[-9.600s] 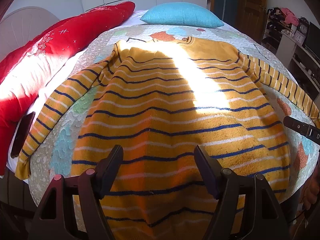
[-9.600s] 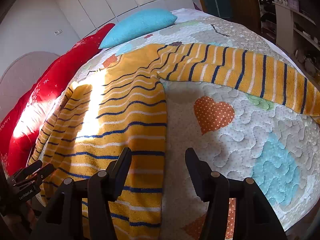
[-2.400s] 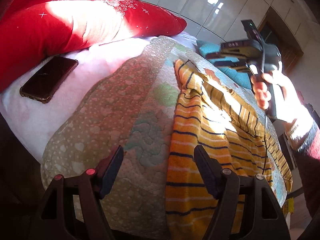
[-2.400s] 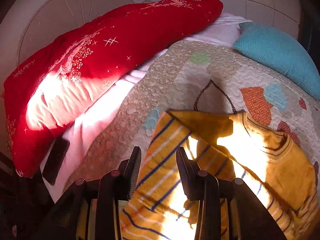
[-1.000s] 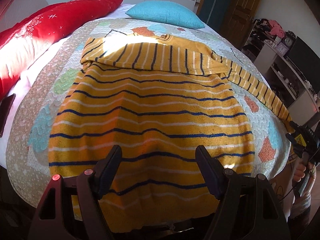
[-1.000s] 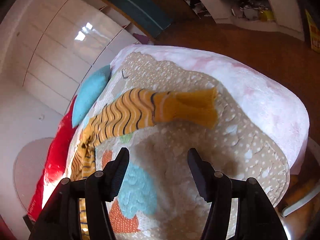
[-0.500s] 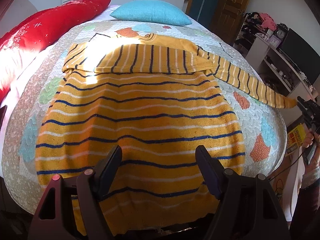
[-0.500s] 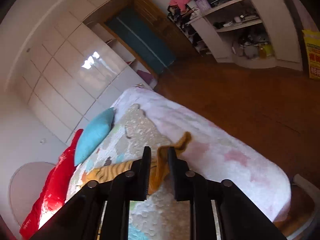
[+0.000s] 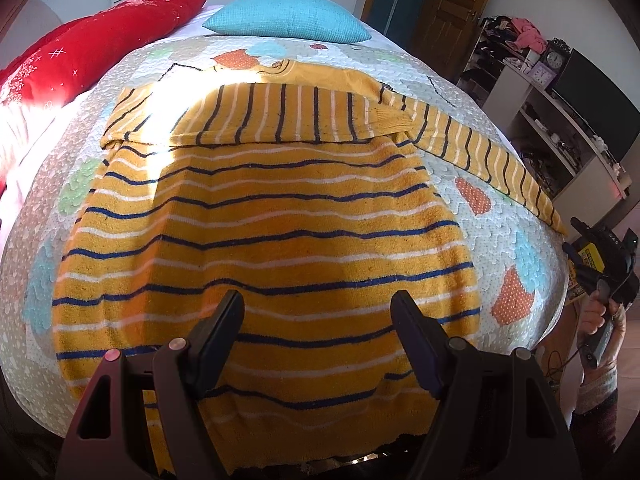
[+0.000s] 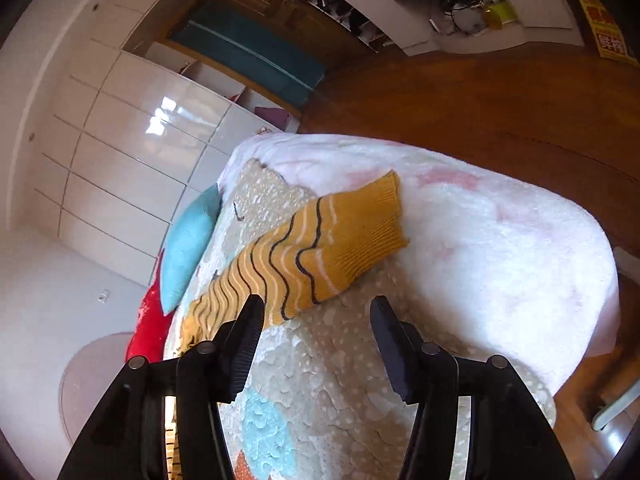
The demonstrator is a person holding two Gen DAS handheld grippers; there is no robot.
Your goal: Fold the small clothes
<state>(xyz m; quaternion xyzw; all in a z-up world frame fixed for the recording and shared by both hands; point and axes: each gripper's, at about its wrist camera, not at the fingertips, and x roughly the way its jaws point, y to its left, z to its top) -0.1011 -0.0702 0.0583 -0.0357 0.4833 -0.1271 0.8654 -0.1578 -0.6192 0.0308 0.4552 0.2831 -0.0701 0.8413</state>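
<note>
Left wrist view
Sweater: I see the yellow striped sweater (image 9: 264, 220) lying flat on the quilted bed (image 9: 516, 248), hem nearest me.
Folded sleeve: one sleeve (image 9: 256, 116) lies across the chest, its stripes running upright against the level stripes of the body.
Other sleeve: the second sleeve (image 9: 480, 152) stretches out to the right, toward the bed's edge.
Left hand-held gripper (image 9: 316, 340): my jaws stand wide apart over the hem, nothing between them, no pad pressing on cloth.
Right hand-held gripper (image 9: 576, 240): I see it at the far right, held in a hand (image 9: 596, 312), close to the outstretched cuff; from here I cannot tell how its jaws stand.
Surroundings: a blue pillow (image 9: 288, 20) and a red cushion (image 9: 92, 48) at the head of the bed.

Right wrist view
Sleeve cuff: the cuff (image 10: 360, 236) rests flat at the quilt's edge, partly on the white blanket (image 10: 500, 248).
Right hand-held gripper (image 10: 316, 328): the jaws have just been opening and now stand apart; the left finger (image 10: 248, 336) overlaps the sleeve's near edge in the picture, but neither pad clamps it.
Beyond: the wooden floor (image 10: 500, 104) and white cupboards (image 10: 132, 160).
</note>
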